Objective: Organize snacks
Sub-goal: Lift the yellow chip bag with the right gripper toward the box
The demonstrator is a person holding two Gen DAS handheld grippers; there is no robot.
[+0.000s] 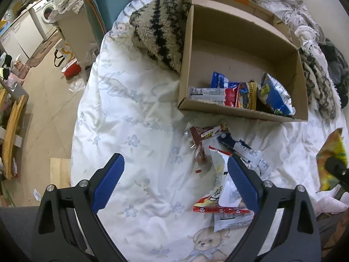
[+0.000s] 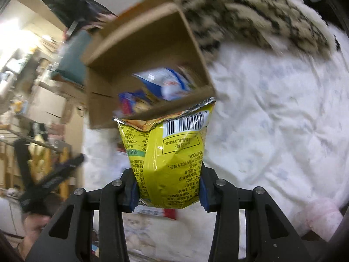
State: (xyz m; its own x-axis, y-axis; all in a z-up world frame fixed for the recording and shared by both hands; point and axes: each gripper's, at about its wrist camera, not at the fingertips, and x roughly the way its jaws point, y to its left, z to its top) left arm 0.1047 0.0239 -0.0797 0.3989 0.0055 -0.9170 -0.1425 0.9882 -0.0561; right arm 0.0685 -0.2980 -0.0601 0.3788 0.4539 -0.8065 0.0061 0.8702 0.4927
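Note:
A cardboard box (image 1: 244, 41) sits on the white bed cover and holds several snack packs (image 1: 240, 93). Loose snacks lie in front of it: a brown bar (image 1: 207, 133), a dark blue and white wrapper (image 1: 242, 148) and a red and white packet (image 1: 220, 198). My left gripper (image 1: 174, 174) is open above the cover, its right finger over the red and white packet. My right gripper (image 2: 168, 192) is shut on a yellow snack bag (image 2: 170, 155), held up in front of the box (image 2: 139, 50). That bag also shows in the left wrist view (image 1: 331, 159) at the right edge.
A striped fuzzy blanket (image 1: 161, 28) lies against the box's left and far sides. Crumpled clothes (image 1: 294, 4) pile behind it. The bed edge (image 1: 82, 113) drops to a tiled floor at left with a red item (image 1: 72, 67) and a washing machine (image 1: 47, 13). The right wrist view is motion-blurred.

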